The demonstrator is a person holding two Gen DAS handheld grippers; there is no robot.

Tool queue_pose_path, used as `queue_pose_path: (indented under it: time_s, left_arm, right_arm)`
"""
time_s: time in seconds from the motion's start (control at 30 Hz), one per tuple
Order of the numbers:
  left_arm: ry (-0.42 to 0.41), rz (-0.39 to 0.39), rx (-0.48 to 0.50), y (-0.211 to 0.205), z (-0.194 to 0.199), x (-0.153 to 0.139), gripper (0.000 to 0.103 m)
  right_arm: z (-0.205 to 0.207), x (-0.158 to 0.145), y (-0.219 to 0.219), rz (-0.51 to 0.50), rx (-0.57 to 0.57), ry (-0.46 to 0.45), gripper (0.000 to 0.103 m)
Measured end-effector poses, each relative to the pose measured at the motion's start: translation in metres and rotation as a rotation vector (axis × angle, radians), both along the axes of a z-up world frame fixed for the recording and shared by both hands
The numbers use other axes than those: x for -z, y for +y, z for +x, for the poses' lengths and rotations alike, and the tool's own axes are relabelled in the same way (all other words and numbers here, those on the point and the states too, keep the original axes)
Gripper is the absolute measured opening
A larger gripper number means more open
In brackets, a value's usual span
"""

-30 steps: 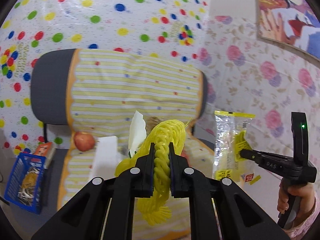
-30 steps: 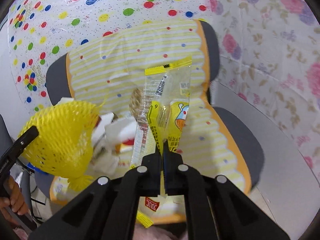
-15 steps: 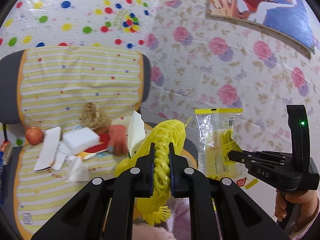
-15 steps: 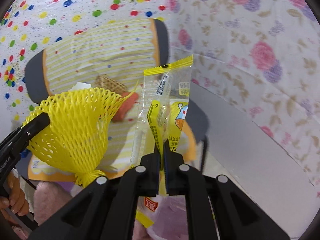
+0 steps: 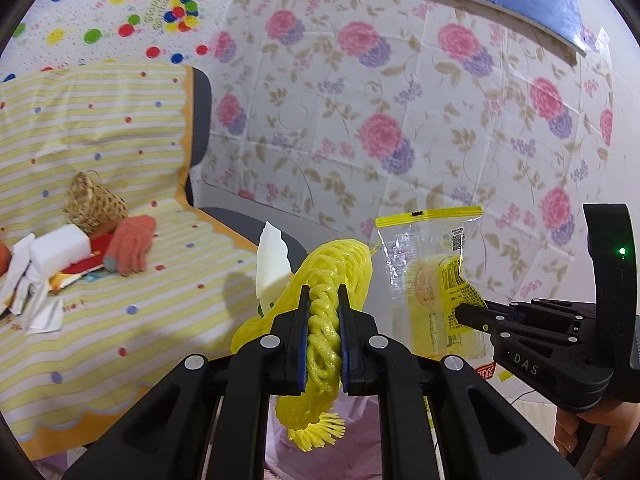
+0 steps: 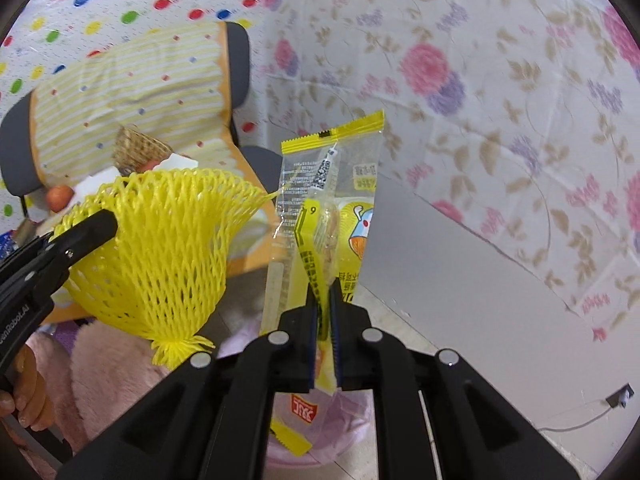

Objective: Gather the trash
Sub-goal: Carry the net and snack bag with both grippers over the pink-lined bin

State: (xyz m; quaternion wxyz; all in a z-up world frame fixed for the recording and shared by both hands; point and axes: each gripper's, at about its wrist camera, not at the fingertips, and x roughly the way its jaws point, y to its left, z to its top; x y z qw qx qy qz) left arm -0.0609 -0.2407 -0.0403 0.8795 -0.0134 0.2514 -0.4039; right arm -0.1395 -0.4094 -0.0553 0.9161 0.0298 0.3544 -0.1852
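Left wrist: tongs pinch spongy yellow foam netting.

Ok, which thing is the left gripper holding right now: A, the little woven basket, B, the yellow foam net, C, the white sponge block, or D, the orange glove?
B: the left gripper has its jaws pressed on the yellow foam net, while the orange glove, woven basket and white block lie on the covered chair.
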Motion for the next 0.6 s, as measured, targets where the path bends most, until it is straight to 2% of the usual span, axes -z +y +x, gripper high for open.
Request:
queue_pose_path:
  time_s: [0.13, 0.3, 0.4, 0.47, 0.53, 0.57, 0.6]
  left_arm:
    - [0.012, 0.03, 0.019, -0.019, 0.002, 0.015, 0.013]
    - [0.074, 0.057, 0.013, -0.031, 0.016, 0.035, 0.014]
    - [0.092, 0.085, 0.013, -0.038, 0.023, 0.044, 0.018]
    - [0.105, 0.108, 0.008, -0.042, 0.026, 0.048, 0.036]
    - [0.114, 0.115, 0.007, -0.043, 0.029, 0.051, 0.048]
    - [0.117, 0.125, 0.005, -0.043, 0.03, 0.053, 0.053]
    - [0.117, 0.13, -0.001, -0.043, 0.031, 0.054, 0.055]
  right_arm:
    - [0.004, 0.017, -0.008, 0.008, 0.016, 0.047, 0.007]
    - [0.017, 0.046, -0.02, 0.034, 0.023, 0.099, 0.007]
    - [0.025, 0.065, -0.027, 0.075, 0.022, 0.127, 0.009]
    - [0.03, 0.075, -0.028, 0.084, 0.014, 0.145, 0.015]
    - [0.035, 0.085, -0.028, 0.084, 0.012, 0.163, 0.024]
    - [0.037, 0.089, -0.029, 0.091, 0.012, 0.169, 0.033]
    - [0.038, 0.091, -0.029, 0.097, 0.014, 0.167, 0.036]
